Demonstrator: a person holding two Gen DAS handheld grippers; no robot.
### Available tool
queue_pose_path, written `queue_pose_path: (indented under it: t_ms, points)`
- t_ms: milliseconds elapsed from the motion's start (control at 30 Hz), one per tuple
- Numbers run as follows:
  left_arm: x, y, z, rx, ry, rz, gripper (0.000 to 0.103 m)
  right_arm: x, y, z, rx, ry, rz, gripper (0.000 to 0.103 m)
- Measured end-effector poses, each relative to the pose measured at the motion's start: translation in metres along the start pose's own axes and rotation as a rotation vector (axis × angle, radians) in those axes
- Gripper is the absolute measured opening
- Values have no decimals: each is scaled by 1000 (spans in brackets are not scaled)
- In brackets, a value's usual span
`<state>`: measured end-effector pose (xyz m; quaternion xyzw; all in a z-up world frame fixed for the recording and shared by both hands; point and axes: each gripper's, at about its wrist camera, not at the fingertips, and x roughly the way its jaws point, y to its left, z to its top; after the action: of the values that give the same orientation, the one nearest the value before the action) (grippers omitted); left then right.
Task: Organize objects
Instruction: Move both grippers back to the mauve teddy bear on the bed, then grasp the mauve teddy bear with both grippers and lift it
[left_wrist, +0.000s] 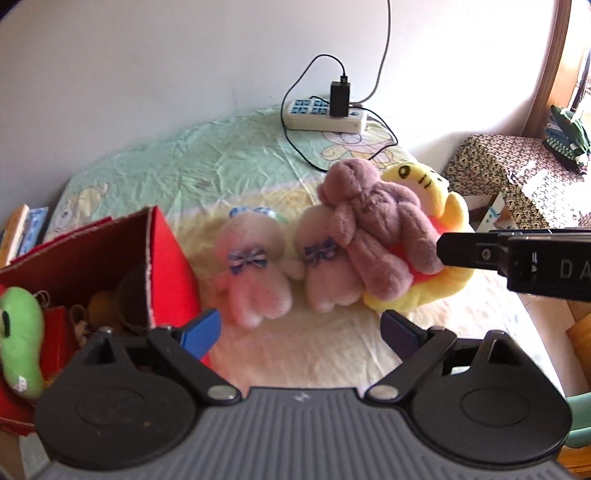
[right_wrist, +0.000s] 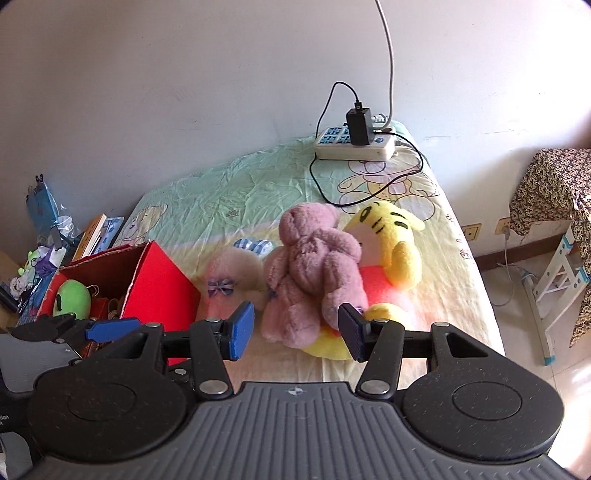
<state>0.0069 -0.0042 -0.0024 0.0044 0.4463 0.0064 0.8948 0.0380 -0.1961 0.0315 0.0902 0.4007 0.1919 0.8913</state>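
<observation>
Both claws open, empty: left claw (left_wrist: 301, 328), right claw (right_wrist: 295, 334). Mauve plush bear (right_wrist: 314, 266) looks light, soft, compressible; pinch torso, not a floppy limb.

Left hand-held gripper (left_wrist: 301, 330): tilted downward, jaws wide apart, nothing between the blue pads.
Right hand-held gripper (right_wrist: 295, 330): to its right, angled downward, jaws apart, pads pressing on nothing.
</observation>
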Motion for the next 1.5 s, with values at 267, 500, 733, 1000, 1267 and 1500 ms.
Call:
queue_pose_path:
  t_ms: [267,500,733,1000,1267,1500]
  points:
    - [25,-8,10,-62,-20,-189,103,18,-29,12,43,17,28,55]
    - [53,-16,21,-103,-2,-221,102,45,-44,23,72,60,79,55]
    - [90,-14,34,-148,69,-259,103,78,-51,32,73,120,110,55]
    - [113,-3,45,-206,67,-338,103,104,-55,35,89,159,150,56]
    - [124,9,44,-236,49,-430,97,108,-61,37,145,175,235,47]
    - [111,8,43,-189,19,-409,77,99,-50,34,114,181,283,28]
